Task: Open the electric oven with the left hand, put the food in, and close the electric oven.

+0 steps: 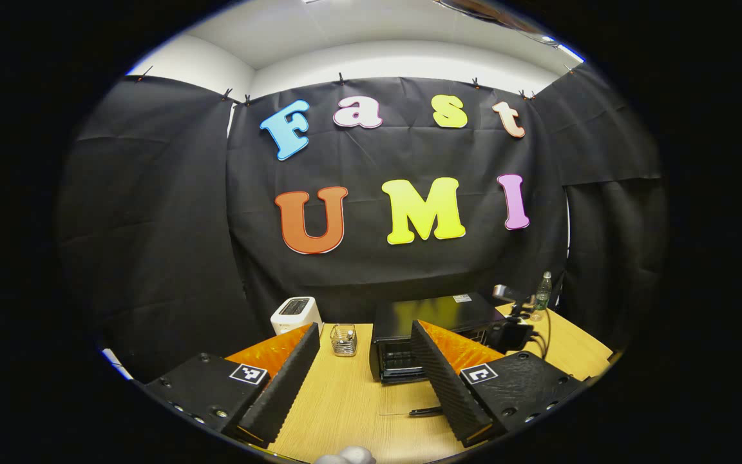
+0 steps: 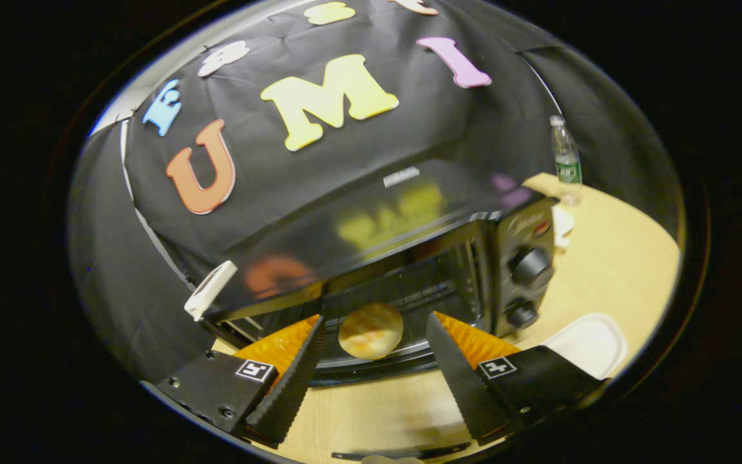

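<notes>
Electric oven [image 2: 409, 258] — one bun [image 2: 370, 330] inside, two knobs [image 2: 531, 267].

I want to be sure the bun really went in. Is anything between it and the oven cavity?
Nothing visible: the bun lies at the open oven mouth, and the right gripper is open, not touching it.

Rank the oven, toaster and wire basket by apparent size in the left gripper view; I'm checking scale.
1. oven
2. toaster
3. wire basket
All stand at a similar distance, so the ranking seems safe.
</notes>
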`<state>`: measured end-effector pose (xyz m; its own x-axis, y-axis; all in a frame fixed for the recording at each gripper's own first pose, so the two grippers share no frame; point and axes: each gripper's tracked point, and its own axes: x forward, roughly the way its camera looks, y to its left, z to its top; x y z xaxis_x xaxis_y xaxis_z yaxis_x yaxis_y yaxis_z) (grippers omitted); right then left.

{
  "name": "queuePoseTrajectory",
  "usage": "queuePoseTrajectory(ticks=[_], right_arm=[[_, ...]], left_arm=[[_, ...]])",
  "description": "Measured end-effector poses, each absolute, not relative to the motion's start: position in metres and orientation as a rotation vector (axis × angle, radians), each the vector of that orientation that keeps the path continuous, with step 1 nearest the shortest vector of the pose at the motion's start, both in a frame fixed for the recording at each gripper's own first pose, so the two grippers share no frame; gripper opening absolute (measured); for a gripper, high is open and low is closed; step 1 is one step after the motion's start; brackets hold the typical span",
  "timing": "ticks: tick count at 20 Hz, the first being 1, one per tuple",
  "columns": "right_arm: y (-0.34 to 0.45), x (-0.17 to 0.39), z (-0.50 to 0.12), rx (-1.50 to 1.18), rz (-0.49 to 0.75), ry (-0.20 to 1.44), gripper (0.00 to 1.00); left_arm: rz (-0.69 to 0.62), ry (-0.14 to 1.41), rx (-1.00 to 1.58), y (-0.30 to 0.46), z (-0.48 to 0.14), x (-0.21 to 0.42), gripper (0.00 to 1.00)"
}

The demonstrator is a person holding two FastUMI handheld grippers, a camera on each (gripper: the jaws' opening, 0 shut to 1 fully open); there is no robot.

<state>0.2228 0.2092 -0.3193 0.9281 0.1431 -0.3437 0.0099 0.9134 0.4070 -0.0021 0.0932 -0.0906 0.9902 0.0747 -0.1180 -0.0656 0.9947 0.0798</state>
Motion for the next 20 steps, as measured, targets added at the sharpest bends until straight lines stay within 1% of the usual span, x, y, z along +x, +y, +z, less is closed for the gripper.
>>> queuePoseTrajectory(ticks=[1,2,3,4,5,7,8,10,11,12,13,16,17,18,20], right_arm=[[0.198,0.211,-0.3,0.377,0.077,0.352,1.0],[0.187,0.198,-0.279,0.335,0.088,0.322,0.95],[0.171,0.185,-0.25,0.287,0.088,0.275,1.0],[0.159,0.173,-0.228,0.238,0.093,0.241,0.95],[0.146,0.16,-0.203,0.182,0.094,0.2,1.0],[0.118,0.139,-0.155,0.092,0.083,0.132,1.0],[0.107,0.127,-0.136,0.062,0.078,0.099,0.95],[0.085,0.103,-0.099,0.018,0.061,0.042,0.96],[0.075,0.09,-0.085,0.015,0.046,0.024,0.96],[0.064,0.079,-0.077,0.013,0.034,0.02,1.0],[0.055,0.07,-0.07,0.02,0.021,0.014,0.96],[0.029,0.047,-0.047,0.014,-0.01,-0.011,0.96],[0.024,0.041,-0.042,0.006,-0.018,-0.019,1.0],[0.02,0.037,-0.04,0.004,-0.017,-0.017,0.96],[0.013,0.027,-0.032,0.009,-0.015,-0.023,0.96]], left_arm=[[0.067,0.121,0.073,0.092,-0.093,-0.003,0.93],[0.062,0.123,0.072,0.09,-0.097,-0.004,0.93],[0.061,0.125,0.071,0.089,-0.101,-0.004,0.93],[0.058,0.128,0.071,0.087,-0.104,-0.004,0.93],[0.054,0.128,0.073,0.086,-0.108,-0.004,0.93],[0.039,0.136,0.079,0.078,-0.119,-0.005,0.93],[0.034,0.139,0.08,0.074,-0.126,-0.004,0.93],[0.018,0.145,0.078,0.064,-0.138,-0.004,0.93],[0.016,0.149,0.081,0.059,-0.146,-0.003,0.93],[0.008,0.173,0.075,0.054,-0.158,-0.002,0.93],[0.007,0.181,0.065,0.049,-0.168,-0.002,0.93],[-0.01,0.214,0.04,0.03,-0.197,-0.002,0.94],[-0.011,0.245,0.038,0.024,-0.214,-0.004,0.94],[-0.013,0.26,0.045,0.021,-0.226,-0.005,0.94],[-0.017,0.325,0.037,0.012,-0.259,-0.011,0.94]])
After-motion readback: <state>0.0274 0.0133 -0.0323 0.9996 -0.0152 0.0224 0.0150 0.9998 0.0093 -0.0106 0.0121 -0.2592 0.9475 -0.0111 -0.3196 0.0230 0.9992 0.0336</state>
